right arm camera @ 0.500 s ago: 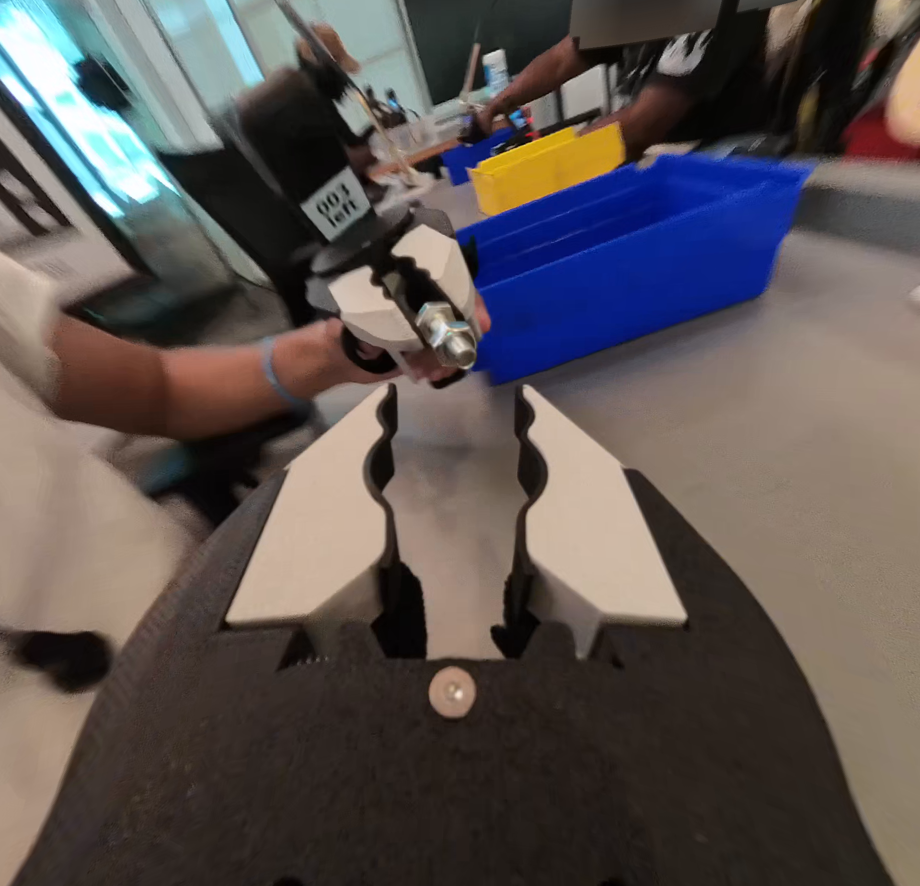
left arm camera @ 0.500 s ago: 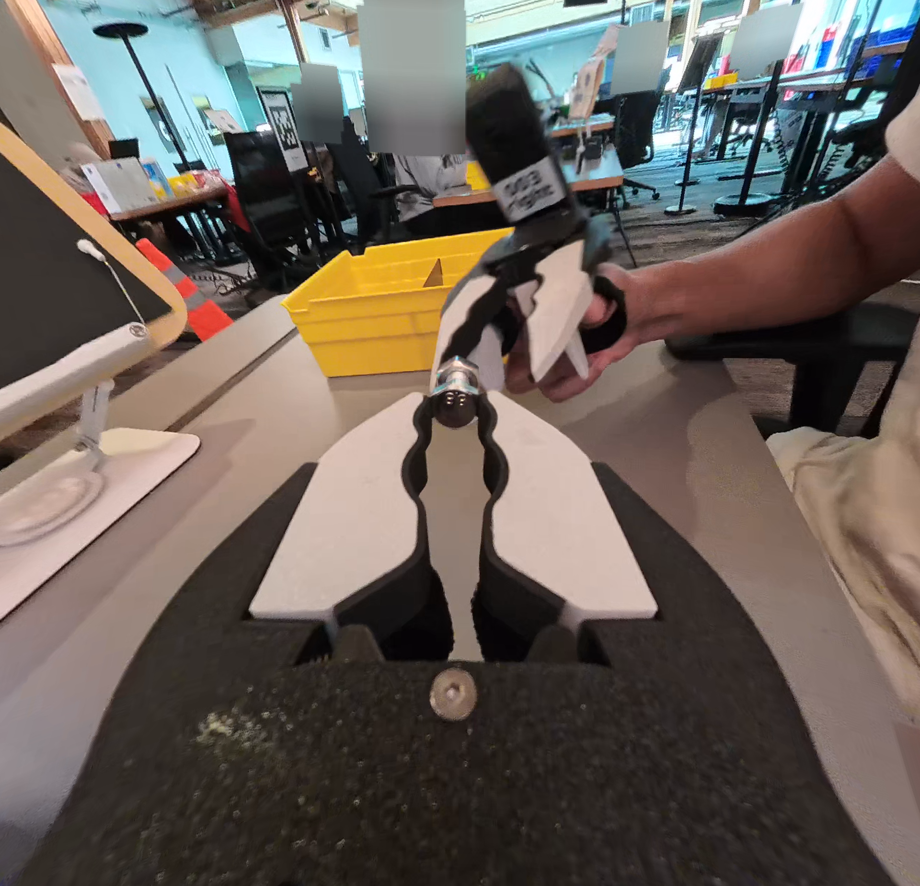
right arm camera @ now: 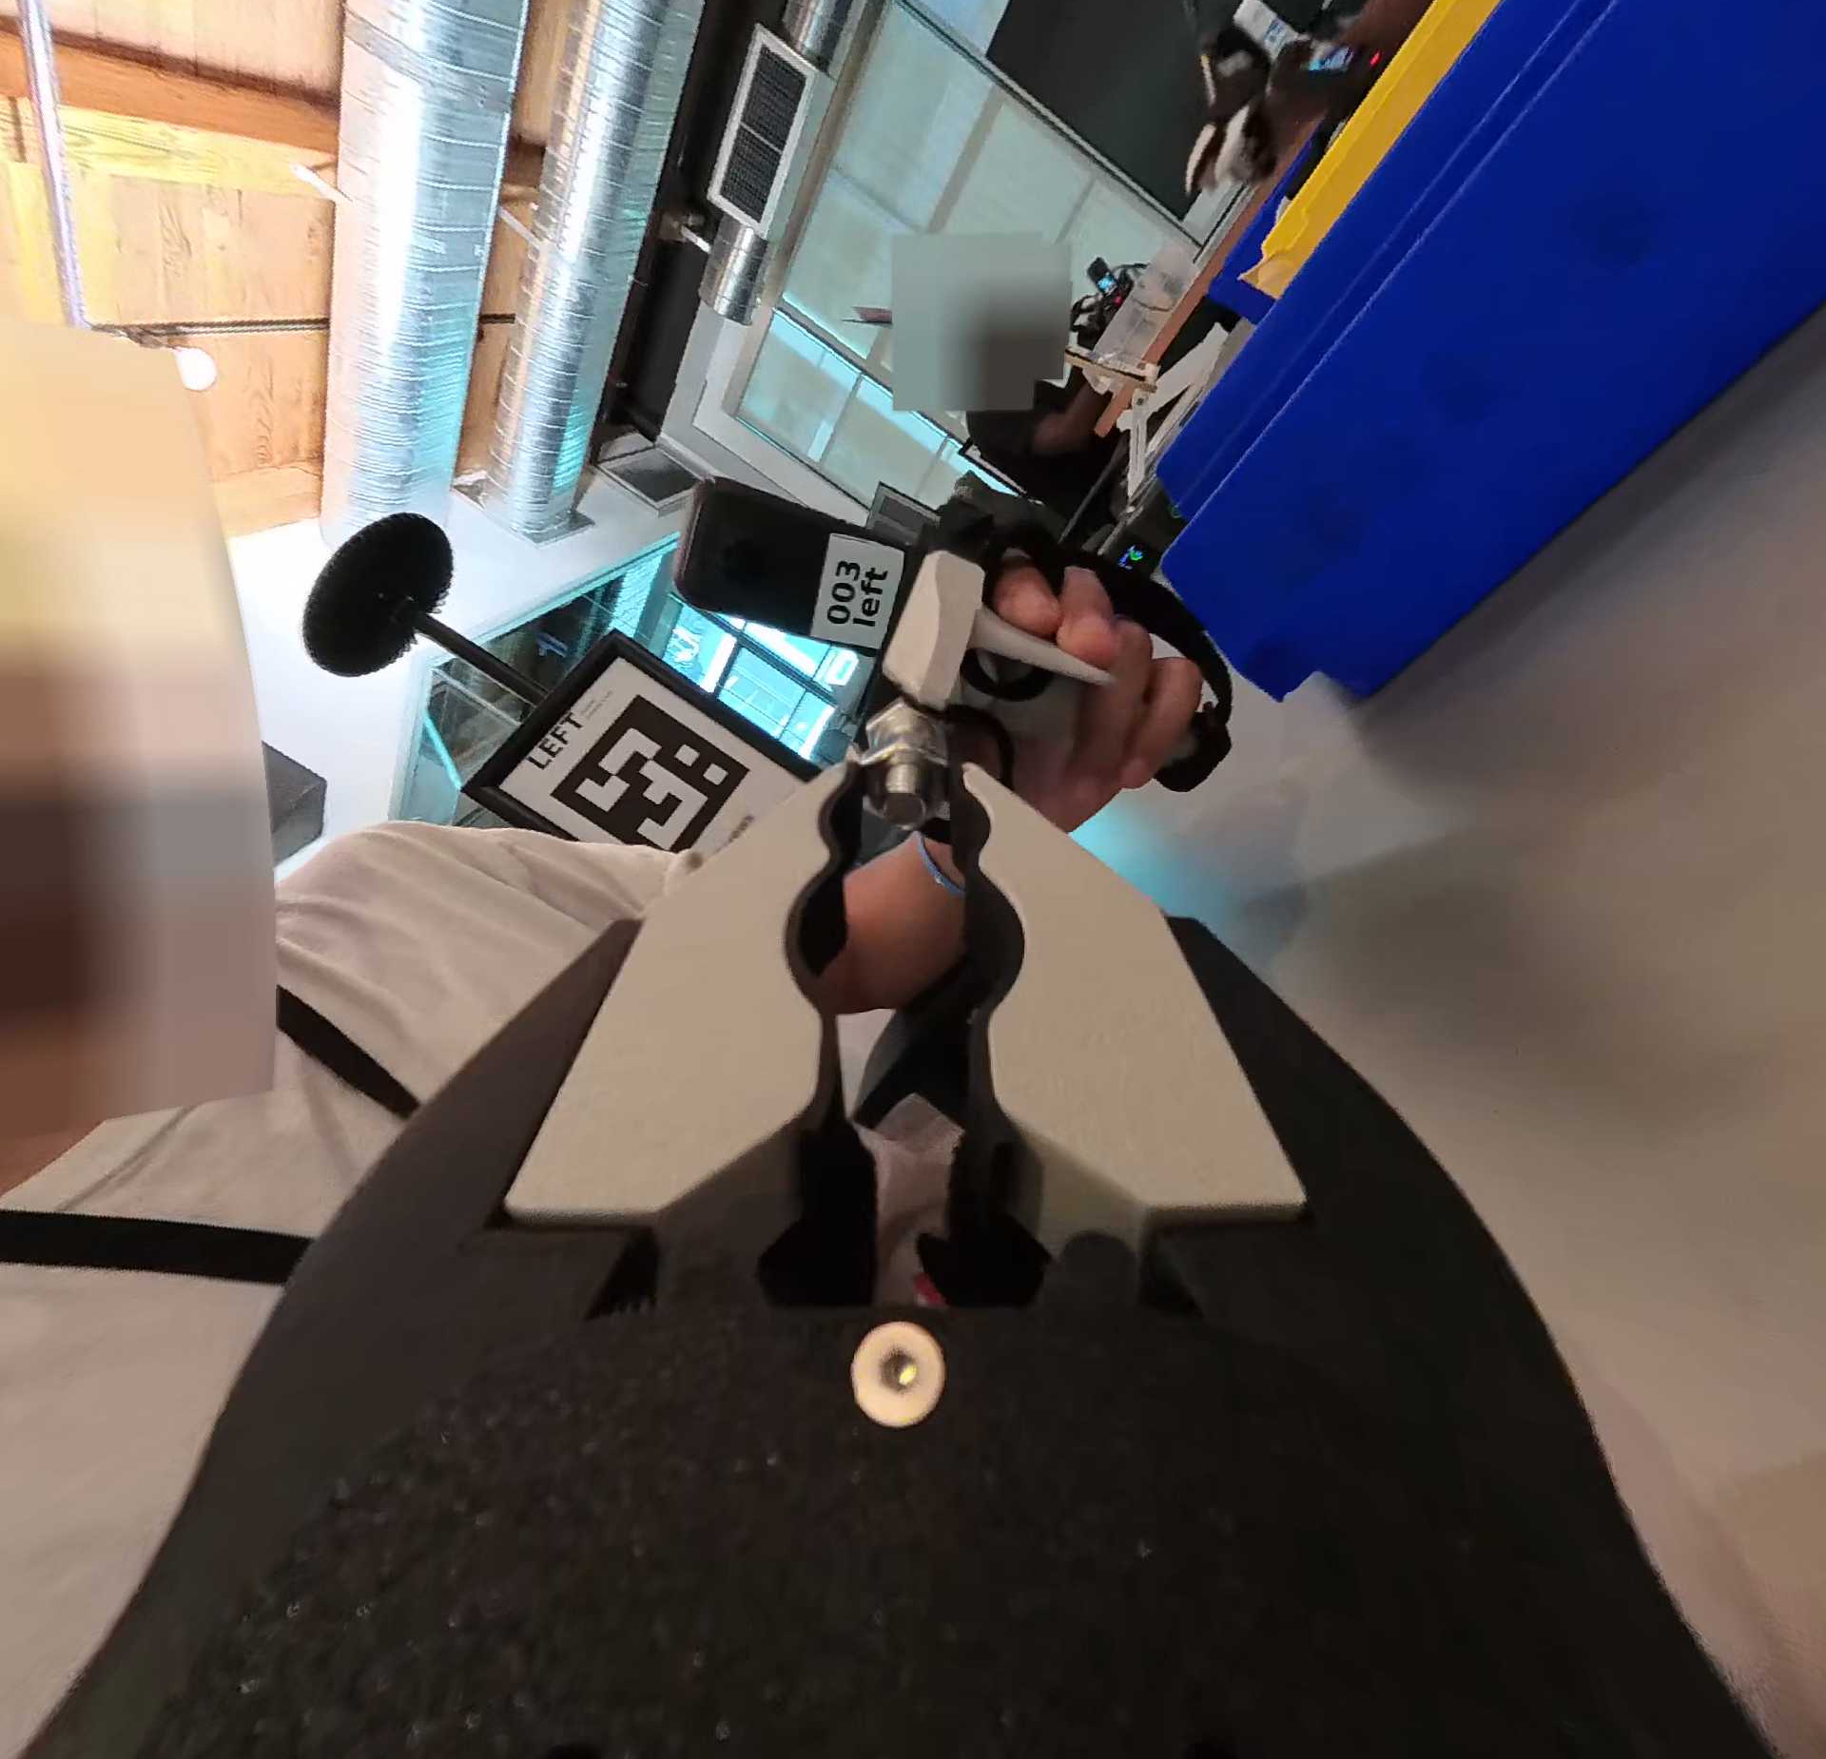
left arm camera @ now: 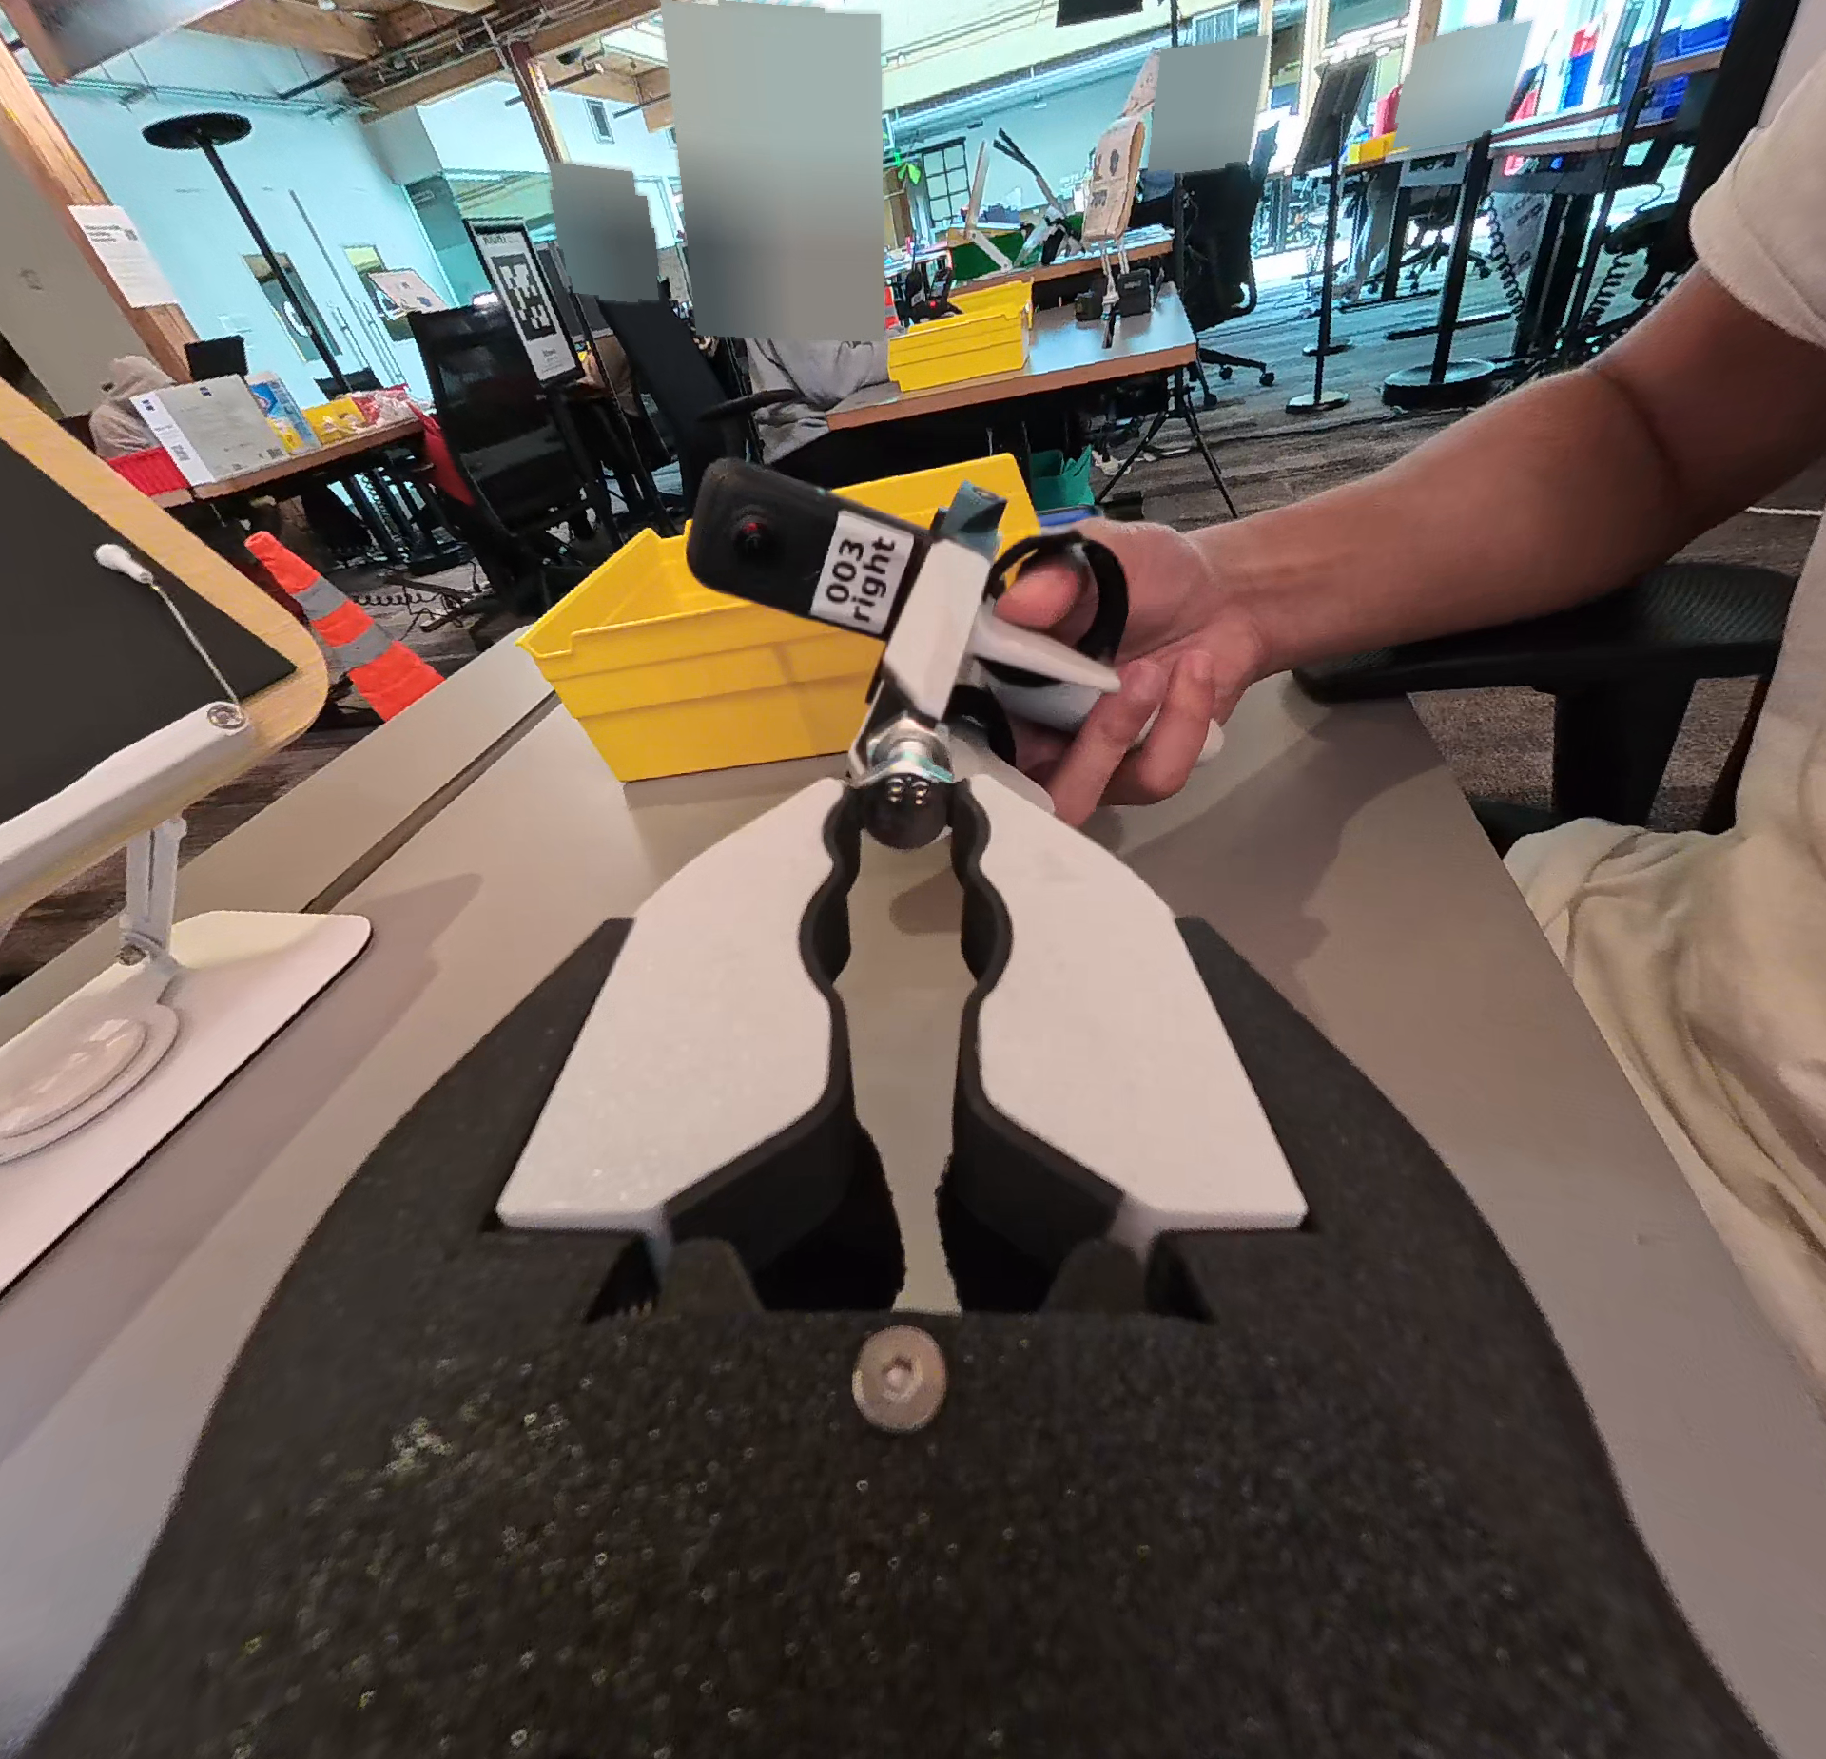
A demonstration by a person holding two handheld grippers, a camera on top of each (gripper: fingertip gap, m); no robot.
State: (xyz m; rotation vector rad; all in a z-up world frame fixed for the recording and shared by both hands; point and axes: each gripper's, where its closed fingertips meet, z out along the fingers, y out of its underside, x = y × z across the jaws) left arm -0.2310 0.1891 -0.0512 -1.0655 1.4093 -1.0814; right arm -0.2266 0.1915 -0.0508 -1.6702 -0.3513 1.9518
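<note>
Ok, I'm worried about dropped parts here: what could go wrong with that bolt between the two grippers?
The bolt sits only at the very tips of the left gripper and right gripper, above the table; a slight twist may pop it loose. The grippers meet at an angle, so threads could bind.

Both views bright, daylit; light from windows (left arm camera: 949, 180) behind yellow bin (left arm camera: 692, 664) and overhead. Soft shadows on grey table (left arm camera: 1334, 872) right of bin, none hard. Left wrist view mostly sharp; slight blur at fingertips just in front of bin. Right wrist view rolled sideways, motion-smeared, esp. blue bin (right arm camera: 1532, 378) and table beside it. Strong fisheye bending at edges. Glare on glazing.
</note>
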